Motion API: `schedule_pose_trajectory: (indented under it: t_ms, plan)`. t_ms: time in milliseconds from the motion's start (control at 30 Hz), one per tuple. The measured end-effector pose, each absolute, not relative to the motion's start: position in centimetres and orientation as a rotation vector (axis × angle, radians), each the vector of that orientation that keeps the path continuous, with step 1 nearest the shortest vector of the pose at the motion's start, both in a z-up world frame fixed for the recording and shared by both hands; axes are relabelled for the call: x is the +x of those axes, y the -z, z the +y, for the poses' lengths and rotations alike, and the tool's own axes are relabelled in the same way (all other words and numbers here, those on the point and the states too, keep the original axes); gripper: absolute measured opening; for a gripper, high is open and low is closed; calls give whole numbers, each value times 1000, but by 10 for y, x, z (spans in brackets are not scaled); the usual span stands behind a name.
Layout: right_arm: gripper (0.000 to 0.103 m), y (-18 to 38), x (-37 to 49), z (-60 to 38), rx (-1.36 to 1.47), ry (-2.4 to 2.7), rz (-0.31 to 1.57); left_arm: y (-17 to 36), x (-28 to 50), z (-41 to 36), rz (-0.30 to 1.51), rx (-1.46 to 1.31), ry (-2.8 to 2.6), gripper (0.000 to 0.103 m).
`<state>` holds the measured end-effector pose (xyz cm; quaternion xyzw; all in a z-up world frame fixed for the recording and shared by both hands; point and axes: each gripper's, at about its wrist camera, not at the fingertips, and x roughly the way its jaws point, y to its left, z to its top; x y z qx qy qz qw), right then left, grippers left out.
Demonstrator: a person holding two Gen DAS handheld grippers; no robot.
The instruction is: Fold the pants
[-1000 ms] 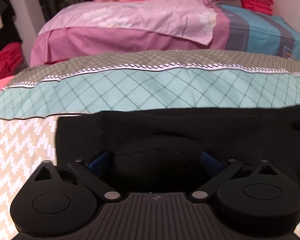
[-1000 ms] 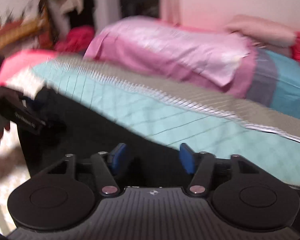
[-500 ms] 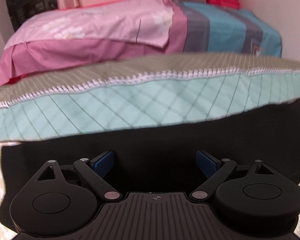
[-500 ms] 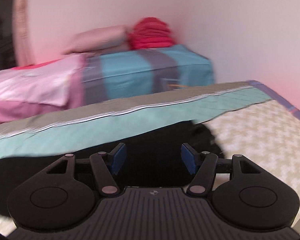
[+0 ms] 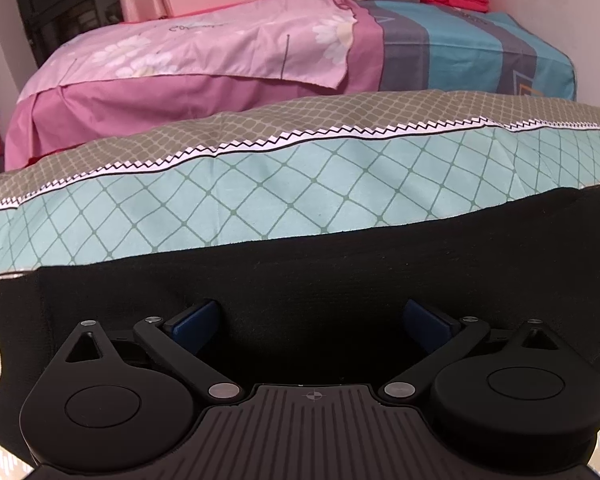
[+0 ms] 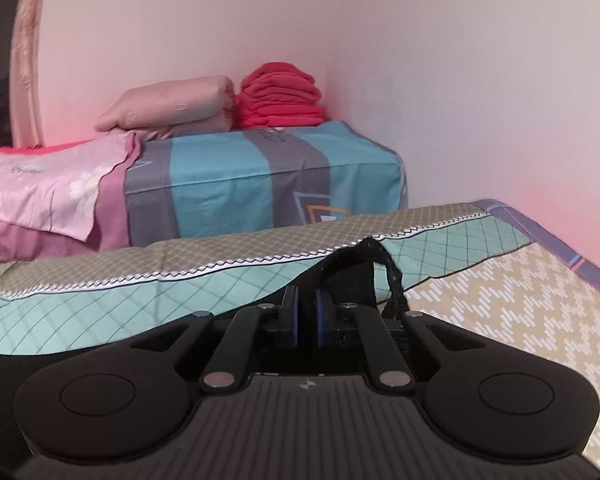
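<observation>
Black pants [image 5: 340, 272] lie spread across the bed, running left to right under my left gripper [image 5: 310, 320]. That gripper is open, its blue pads [image 5: 196, 320] wide apart just over the cloth, with nothing pinched. In the right wrist view, my right gripper [image 6: 306, 314] sits at the right end of the pants [image 6: 352, 268]. Its jaws are closing, and the blue pads [image 6: 290, 312] stand almost together with black cloth between them. A fold of the cloth bulges up just beyond the fingertips.
The bed's teal diamond-pattern band [image 5: 300, 184] and beige zigzag sheet [image 6: 500, 312] lie around the pants. Behind are pink bedding [image 5: 204, 52], a blue-and-grey covered block [image 6: 240, 180], a pink pillow [image 6: 172, 108] and folded red clothes [image 6: 280, 96]. A wall [image 6: 460, 80] closes the right side.
The right gripper swung right along the pants to their far end and its jaws came together on the cloth. The left gripper shifted sideways over the pants and stayed open.
</observation>
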<state>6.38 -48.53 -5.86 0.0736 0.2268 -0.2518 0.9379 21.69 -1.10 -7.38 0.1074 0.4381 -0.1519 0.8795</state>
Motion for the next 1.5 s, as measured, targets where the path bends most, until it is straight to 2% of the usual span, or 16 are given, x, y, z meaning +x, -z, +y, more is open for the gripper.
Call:
schedule_pose_trajectory:
  t_ms: [100,133,167,233,433,567,733,767,800,833,933,1100,1233,1333,1367,1500]
  plan:
    - [28,82,83,-501,181,513,647,75,215,-11,899,224,307,103]
    - [39,79,75,-502,216,515,601,75,214,-11,900,223,307,103]
    - [63,72,64,-502,258,534,558,74,214,-11,902,222,308,103]
    - [78,61,39,-500,319,550,473,75,215,-11,903,222,310,103]
    - [77,66,-20,-495,622,433,478,75,216,-11,901,216,306,103]
    - [79,95,-1,-500,796,336,538,75,218,-11,914,210,310,103]
    - [78,105,39,-504,822,348,402,75,218,-11,917,208,309,103]
    - [69,103,43,-504,816,365,403,75,218,-11,918,208,307,103]
    - [18,98,50,-504,799,401,462,75,218,-11,918,208,306,103]
    - [20,92,53,-507,823,410,513,75,219,-11,920,207,307,103]
    - [19,68,23,-528,818,413,372,76,219,-11,921,203,311,103]
    - [21,104,13,-557,921,480,477,76,221,-15,930,186,316,103]
    - [35,93,-9,-558,946,557,468,75,222,-12,943,183,334,103]
    - [71,75,-32,-541,842,714,479,68,224,-10,955,171,335,103]
    - [78,68,-38,-530,752,751,481,66,225,-8,958,160,333,103]
    - [74,48,-42,-481,471,705,483,54,229,5,970,72,342,103]
